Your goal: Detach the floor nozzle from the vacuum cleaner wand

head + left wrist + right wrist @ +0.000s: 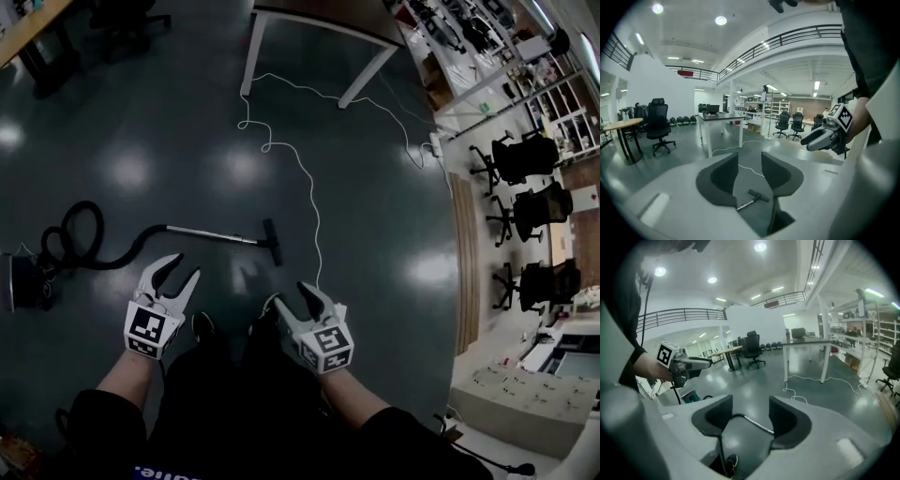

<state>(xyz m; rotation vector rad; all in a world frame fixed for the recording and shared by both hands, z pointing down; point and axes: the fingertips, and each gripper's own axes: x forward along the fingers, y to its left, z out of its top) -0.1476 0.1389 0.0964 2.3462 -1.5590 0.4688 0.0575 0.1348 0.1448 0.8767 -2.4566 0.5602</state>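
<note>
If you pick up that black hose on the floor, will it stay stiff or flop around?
Probably floppy: the hose lies in loose curls on the floor. Lifting it would likely drag the wand along, since they look joined. The vacuum body at its other end may tug back.

Person: blk short sleeves [94, 422], dk trousers [234, 375], blk shoe [202, 325]. L gripper [185, 266], R gripper [289, 295]: white shells, blk inner faces, b/w marker cube [148, 328] ea.
</note>
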